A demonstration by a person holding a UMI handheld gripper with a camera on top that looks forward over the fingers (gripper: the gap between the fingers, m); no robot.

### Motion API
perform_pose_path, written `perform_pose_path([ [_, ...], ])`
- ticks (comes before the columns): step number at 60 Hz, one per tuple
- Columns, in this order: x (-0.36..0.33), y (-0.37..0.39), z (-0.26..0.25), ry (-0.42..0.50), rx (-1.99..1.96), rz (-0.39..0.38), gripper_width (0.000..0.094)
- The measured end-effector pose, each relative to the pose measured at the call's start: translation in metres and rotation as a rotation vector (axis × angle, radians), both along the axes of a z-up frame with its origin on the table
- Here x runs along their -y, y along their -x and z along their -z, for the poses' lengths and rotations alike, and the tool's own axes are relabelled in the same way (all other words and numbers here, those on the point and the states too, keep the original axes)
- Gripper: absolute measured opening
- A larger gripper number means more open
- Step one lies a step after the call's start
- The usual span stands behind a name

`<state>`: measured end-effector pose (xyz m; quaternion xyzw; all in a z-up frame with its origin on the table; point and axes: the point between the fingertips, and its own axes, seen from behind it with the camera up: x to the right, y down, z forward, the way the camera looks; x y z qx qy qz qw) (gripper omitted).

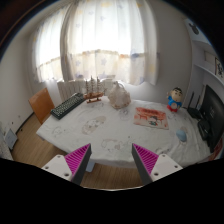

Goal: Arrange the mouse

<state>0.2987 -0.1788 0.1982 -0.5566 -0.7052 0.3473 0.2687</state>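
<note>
My gripper [112, 152] is open and empty, with its pink pads [79, 160] wide apart. It is held back from the near edge of a table with a white patterned cloth [110, 138]. On the table, a dark keyboard [68, 105] lies at the far left and an orange mat [151, 117] lies to the right of centre. A small pale-blue object [182, 134] sits near the table's right front; I cannot tell whether it is the mouse. No mouse is clearly seen.
A model ship [94, 95], a pale round bag [119, 96] and a blue toy figure [175, 98] stand along the table's far side. A wooden chair [42, 103] is at the left, dark furniture [212, 112] at the right. Wooden floor [110, 172] lies below my fingers.
</note>
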Motion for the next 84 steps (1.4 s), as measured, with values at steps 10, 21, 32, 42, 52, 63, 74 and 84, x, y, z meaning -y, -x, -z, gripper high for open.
perform_pose_path([
  [10, -0.023, 0.005, 0.007, -0.044, -0.008, 0.045, 0.0838],
  [21, -0.08, 0.017, 0.018, -0.07, -0.03, 0.113, 0.0848],
  [32, -0.178, 0.029, 0.036, -0.129, -0.052, 0.195, 0.0849],
  [42, -0.278, 0.031, 0.049, -0.169, -0.067, 0.295, 0.0851],
  [52, -0.354, 0.034, 0.07, -0.162, -0.062, 0.362, 0.0852],
  [63, -0.384, 0.068, 0.094, -0.068, -0.116, 0.322, 0.0855],
  [74, -0.42, 0.115, 0.141, -0.107, -0.112, 0.315, 0.0854],
  [84, -0.434, 0.163, 0.169, -0.059, -0.097, 0.317, 0.0854],
])
